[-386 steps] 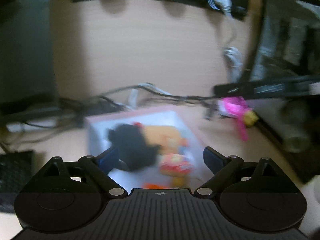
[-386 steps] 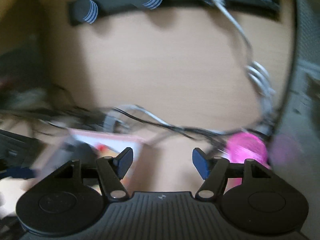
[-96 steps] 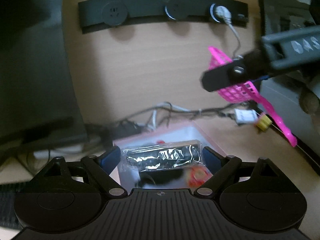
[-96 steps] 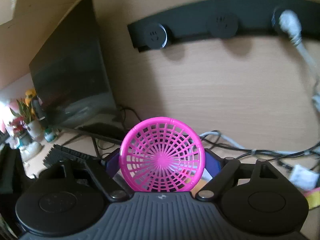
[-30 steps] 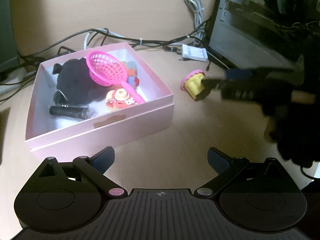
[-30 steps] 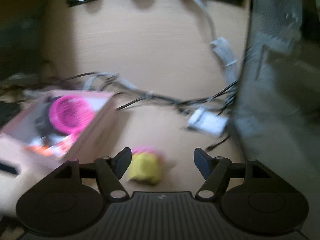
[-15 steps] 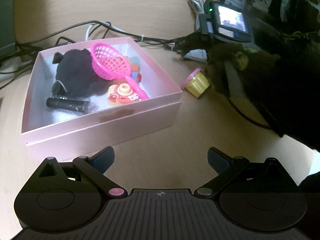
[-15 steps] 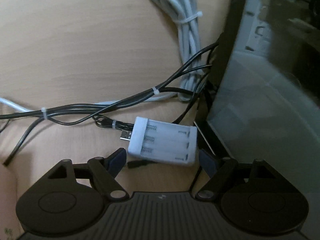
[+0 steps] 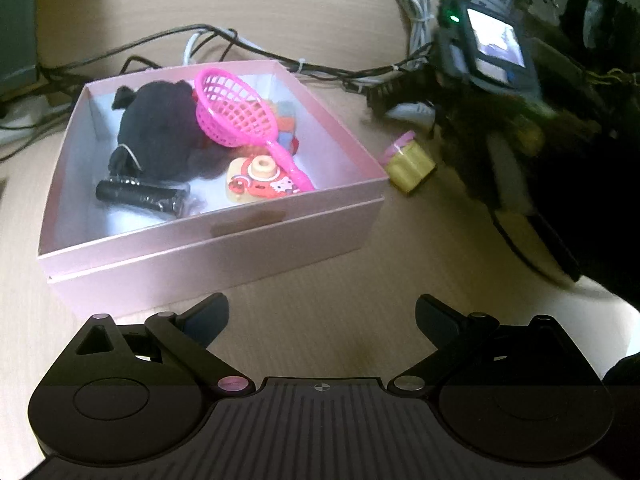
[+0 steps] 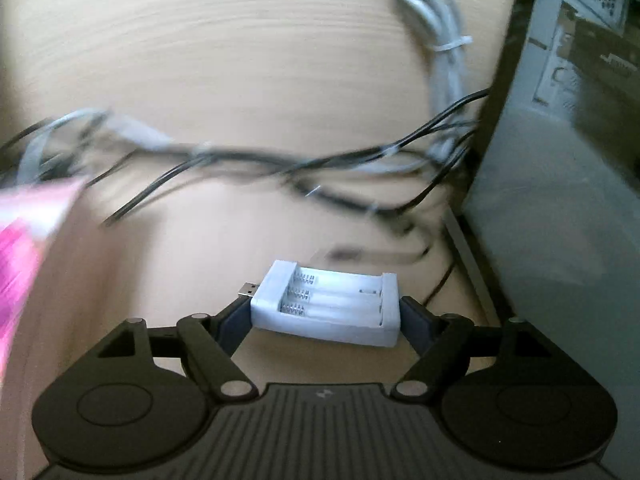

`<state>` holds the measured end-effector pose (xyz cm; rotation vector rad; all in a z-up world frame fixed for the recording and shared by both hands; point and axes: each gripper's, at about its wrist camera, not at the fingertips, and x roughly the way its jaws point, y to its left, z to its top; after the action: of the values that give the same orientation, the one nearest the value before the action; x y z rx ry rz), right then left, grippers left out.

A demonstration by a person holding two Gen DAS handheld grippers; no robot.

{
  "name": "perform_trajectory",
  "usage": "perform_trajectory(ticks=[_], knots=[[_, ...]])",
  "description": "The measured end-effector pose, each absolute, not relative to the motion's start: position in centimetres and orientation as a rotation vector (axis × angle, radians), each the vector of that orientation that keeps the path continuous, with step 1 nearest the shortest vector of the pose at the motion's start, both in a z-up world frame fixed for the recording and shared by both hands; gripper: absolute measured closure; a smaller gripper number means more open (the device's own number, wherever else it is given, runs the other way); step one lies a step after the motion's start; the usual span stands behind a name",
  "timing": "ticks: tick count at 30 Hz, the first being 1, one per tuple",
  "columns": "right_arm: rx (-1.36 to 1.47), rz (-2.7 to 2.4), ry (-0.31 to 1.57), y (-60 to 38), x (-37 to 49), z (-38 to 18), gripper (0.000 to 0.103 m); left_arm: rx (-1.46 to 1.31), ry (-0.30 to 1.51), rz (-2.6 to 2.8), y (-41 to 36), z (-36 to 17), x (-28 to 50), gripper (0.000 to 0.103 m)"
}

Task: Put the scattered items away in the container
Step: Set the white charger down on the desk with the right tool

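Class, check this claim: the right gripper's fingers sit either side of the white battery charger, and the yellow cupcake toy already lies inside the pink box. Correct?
Not quite. The left wrist view shows the yellow cupcake toy on the desk beside the pink box, not inside. The right gripper does bracket the white battery charger.

A white plastic battery charger [image 10: 326, 304] lies flat on the counter. A small yellow toy cupcake with pink top [image 9: 409, 160] lies tipped beside the open pink cardboard box [image 9: 248, 240].
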<state>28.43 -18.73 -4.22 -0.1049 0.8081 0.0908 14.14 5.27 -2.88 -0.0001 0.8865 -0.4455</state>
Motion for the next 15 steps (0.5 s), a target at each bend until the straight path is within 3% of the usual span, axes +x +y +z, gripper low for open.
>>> perform_trajectory(ticks=[8, 15], knots=[[-0.153, 0.411, 0.808, -19.1, 17.5, -2.8, 0.024, 0.086, 0.863, -0.416, 3.6, -1.3, 10.9, 0.001], [-0.266, 0.289, 0.723, -21.3, 13.5, -2.7, 0.023, 0.075, 0.874, -0.376, 2.7, -0.7, 8.0, 0.001]])
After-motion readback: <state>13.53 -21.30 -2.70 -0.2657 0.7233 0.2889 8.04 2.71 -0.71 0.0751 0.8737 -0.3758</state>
